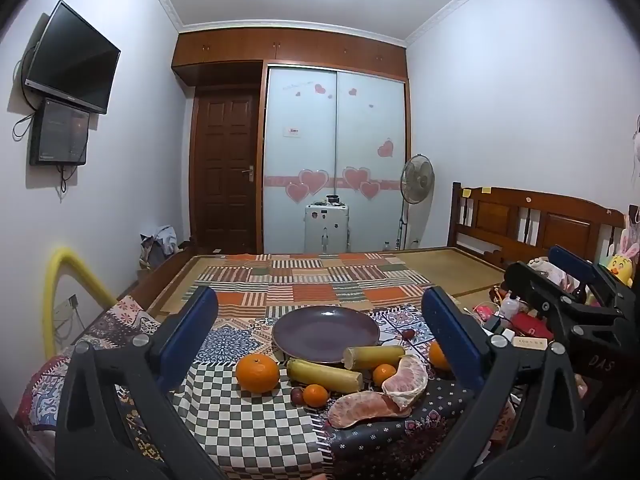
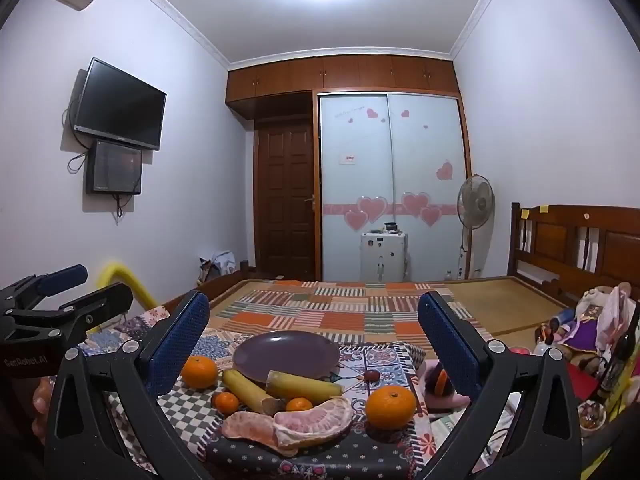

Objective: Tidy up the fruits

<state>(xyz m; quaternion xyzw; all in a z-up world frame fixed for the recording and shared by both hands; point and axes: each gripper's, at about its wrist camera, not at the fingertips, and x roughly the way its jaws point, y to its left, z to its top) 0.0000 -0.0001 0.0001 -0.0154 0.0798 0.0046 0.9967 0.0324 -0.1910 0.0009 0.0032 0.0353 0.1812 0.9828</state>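
An empty purple plate sits on the patterned cloth. In front of it lie two banana pieces, two pomelo segments, a large orange at the left, another at the right, two small mandarins and a dark red grape. My left gripper is open and empty above the fruit. My right gripper is open and empty, also above the fruit, to the right of the left one.
A second red grape lies right of the plate. Clutter with bottles, a red box and plush toys crowds the right edge. The bed with a patchwork cover stretches behind. A yellow tube stands at the left.
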